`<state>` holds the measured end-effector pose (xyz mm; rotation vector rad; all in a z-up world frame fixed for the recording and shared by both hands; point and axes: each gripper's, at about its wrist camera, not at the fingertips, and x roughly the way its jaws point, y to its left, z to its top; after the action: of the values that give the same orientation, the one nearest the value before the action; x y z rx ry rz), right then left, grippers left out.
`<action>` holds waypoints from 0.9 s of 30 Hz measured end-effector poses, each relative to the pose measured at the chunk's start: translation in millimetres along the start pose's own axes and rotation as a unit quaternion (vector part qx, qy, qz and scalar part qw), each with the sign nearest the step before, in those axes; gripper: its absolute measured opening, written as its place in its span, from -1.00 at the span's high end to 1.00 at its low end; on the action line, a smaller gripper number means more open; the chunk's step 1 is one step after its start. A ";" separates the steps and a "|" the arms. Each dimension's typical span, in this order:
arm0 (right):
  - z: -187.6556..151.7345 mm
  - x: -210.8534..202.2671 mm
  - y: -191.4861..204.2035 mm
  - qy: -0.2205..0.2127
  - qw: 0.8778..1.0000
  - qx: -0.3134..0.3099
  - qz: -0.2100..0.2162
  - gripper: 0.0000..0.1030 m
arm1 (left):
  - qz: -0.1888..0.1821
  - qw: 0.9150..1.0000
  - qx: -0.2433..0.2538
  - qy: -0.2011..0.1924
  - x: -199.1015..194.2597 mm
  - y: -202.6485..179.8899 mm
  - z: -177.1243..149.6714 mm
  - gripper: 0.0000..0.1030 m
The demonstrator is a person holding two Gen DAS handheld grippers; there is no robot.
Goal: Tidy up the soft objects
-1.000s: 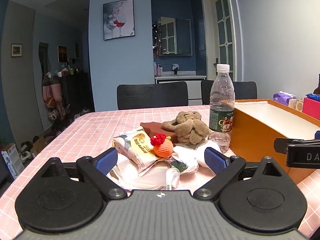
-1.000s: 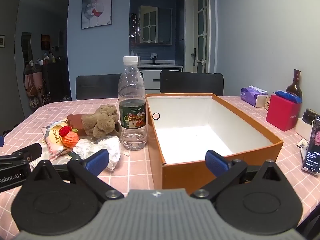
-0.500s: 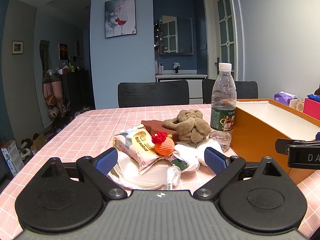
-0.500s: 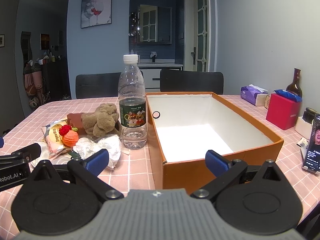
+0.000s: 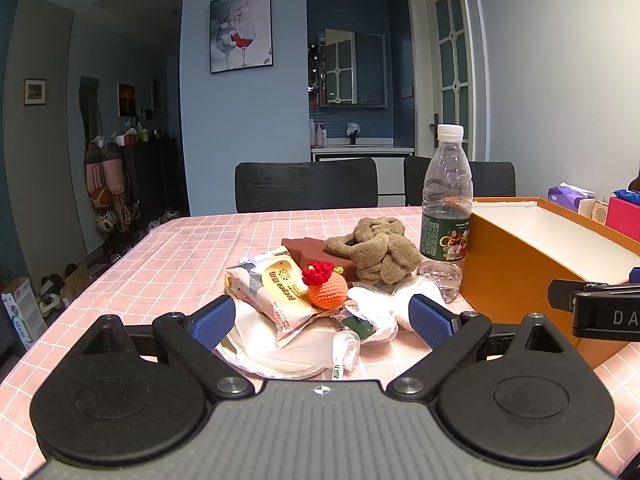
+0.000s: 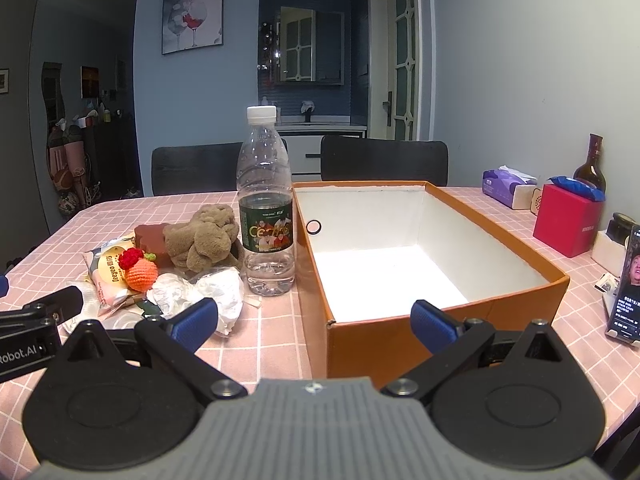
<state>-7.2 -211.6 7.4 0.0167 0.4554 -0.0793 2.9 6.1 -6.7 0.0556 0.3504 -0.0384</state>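
A heap of soft things lies on the pink checked tablecloth: a brown plush toy (image 5: 380, 250) (image 6: 204, 236), an orange crocheted fruit (image 5: 327, 289) (image 6: 140, 274) with a red top, a wipes packet (image 5: 276, 292) (image 6: 108, 276), crumpled white plastic (image 5: 372, 308) (image 6: 208, 294) and a white cloth (image 5: 256, 344). My left gripper (image 5: 322, 318) stands open just in front of the heap, holding nothing. An open orange box (image 5: 516, 252) (image 6: 504, 236) with a white inside stands to the right. My right gripper (image 6: 314, 322) is open before the box's near wall.
A clear water bottle (image 5: 446, 216) (image 6: 266, 204) stands between the heap and the box. A brown block (image 5: 308, 250) lies behind the toy. A red box (image 6: 566, 220), tissue pack (image 6: 506, 182), dark bottle (image 6: 590, 160) and phone (image 6: 628, 280) sit right. Black chairs (image 5: 306, 186) line the far edge.
The left gripper has edged slightly nearer the heap; the view shifted a little. The right gripper has barely moved. Both stay open.
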 end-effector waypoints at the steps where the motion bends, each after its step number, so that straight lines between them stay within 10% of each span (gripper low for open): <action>1: 0.0 0.0 0.0 0.000 1.000 0.000 0.000 -0.95 | 0.000 1.000 0.000 0.000 0.0 0.1 0.0 -1.00; 27: 0.9 3.7 -2.1 0.011 1.000 0.008 -0.002 -0.95 | -0.002 1.000 -0.002 0.004 2.1 -3.9 -1.5 -1.00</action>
<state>-3.7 -214.0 6.6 0.0327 0.4768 -0.0872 4.2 2.2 -9.0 0.0518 0.3584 -0.0418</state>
